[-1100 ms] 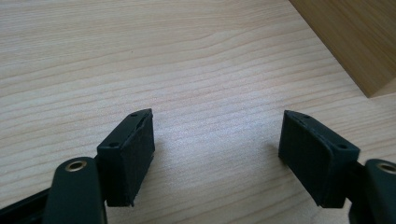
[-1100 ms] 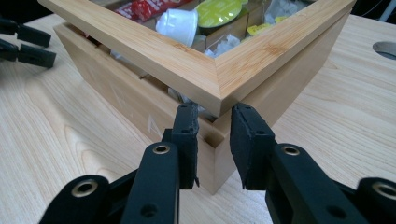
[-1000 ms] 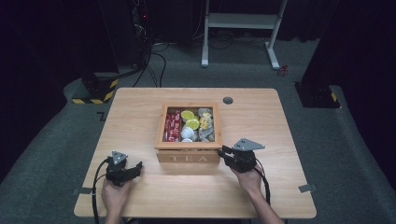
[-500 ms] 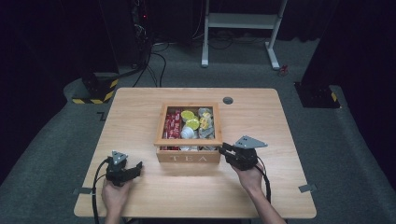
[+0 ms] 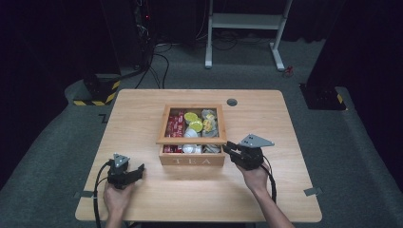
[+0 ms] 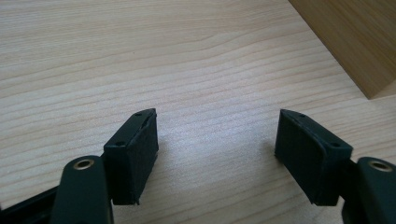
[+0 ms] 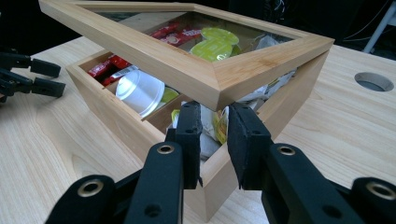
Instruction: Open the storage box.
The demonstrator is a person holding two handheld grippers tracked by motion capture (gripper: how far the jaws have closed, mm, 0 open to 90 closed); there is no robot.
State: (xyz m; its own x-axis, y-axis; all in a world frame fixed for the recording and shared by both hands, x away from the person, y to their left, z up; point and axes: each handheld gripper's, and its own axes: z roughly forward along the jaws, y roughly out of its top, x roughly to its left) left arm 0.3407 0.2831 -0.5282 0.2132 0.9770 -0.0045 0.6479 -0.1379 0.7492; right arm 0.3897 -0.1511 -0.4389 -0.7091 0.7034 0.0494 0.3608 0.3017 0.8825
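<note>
A wooden tea box stands mid-table, filled with red packets, yellow-green capsules and white cups. Its glass-paned lid is tilted up at the front. My right gripper is at the box's front right corner. In the right gripper view it is shut on the corner of the raised lid. My left gripper rests low at the front left. Its jaws are open over bare wood and have just been closing a little, with nothing between them.
A round cable hole sits in the table behind the box. A white desk frame and cables are on the floor at the back. A black-and-yellow striped base lies off the far left corner.
The lid's front edge has risen off the box with my right gripper at its corner, so the front row of contents shows beneath it. My left hand has stayed put.
</note>
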